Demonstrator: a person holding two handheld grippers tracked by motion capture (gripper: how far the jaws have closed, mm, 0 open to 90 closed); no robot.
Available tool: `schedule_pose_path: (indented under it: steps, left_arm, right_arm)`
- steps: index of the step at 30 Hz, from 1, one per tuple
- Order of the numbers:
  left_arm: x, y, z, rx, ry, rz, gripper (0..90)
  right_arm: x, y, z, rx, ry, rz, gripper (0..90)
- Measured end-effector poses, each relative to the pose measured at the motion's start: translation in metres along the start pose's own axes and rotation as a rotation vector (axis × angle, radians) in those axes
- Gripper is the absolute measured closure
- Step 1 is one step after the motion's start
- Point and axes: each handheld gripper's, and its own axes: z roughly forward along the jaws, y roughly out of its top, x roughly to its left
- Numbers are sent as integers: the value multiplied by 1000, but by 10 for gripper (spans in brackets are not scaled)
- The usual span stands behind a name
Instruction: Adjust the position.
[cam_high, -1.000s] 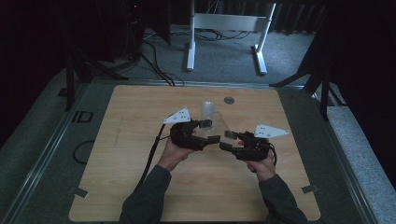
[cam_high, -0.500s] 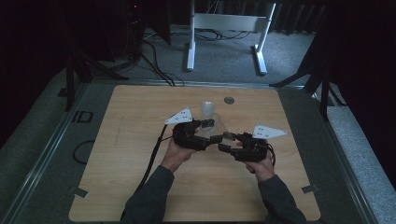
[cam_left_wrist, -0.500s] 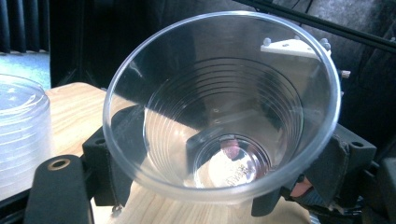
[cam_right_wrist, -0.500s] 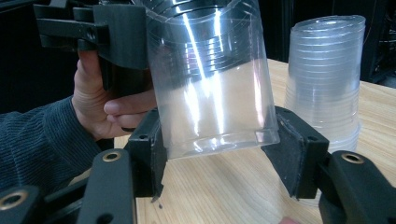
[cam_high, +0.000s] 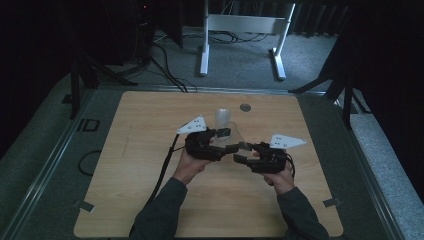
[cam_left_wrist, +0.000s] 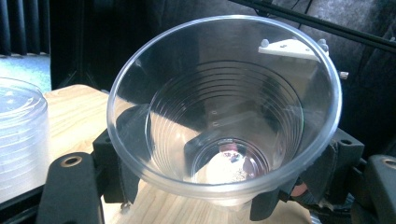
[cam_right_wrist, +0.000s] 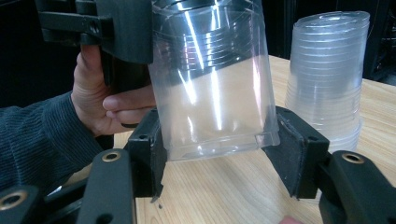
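Note:
A clear plastic cup (cam_high: 235, 134) hangs above the middle of the table between both grippers. My left gripper (cam_high: 226, 142) is shut on its upper body. In the left gripper view I look into the cup's mouth (cam_left_wrist: 224, 116), with a black pad on each side of it. My right gripper (cam_right_wrist: 219, 149) is shut on the base of the cup (cam_right_wrist: 215, 84), and its pads (cam_right_wrist: 149, 144) press both sides. The left gripper (cam_right_wrist: 116, 28) and the hand holding it show at upper left of the right gripper view. The right gripper (cam_high: 241, 152) comes in from the right.
A stack of clear cups (cam_high: 221, 117) stands on the wooden table (cam_high: 150, 175) just behind the grippers, also visible as the stack (cam_left_wrist: 21, 140) and the stack (cam_right_wrist: 327, 79). A round grommet (cam_high: 245, 107) is near the far edge. A white stand (cam_high: 240, 30) is on the floor beyond.
The two grippers have drawn a little closer together around the cup; the right gripper has edged left onto the cup's base.

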Motion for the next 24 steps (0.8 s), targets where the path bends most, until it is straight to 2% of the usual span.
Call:
schedule_pose_path:
  steps: [11,16,24]
  left_arm:
    - [-1,-1,0,1,-12,6,275]
    - [-1,0,0,3,-9,9,282]
    - [-1,-1,-2,17,-9,15,288]
  right_arm:
    - [1,0,1,26,11,-2,411]
    - [1,0,1,38,13,-1,373]
    - [2,4,0,69,-15,-24,301]
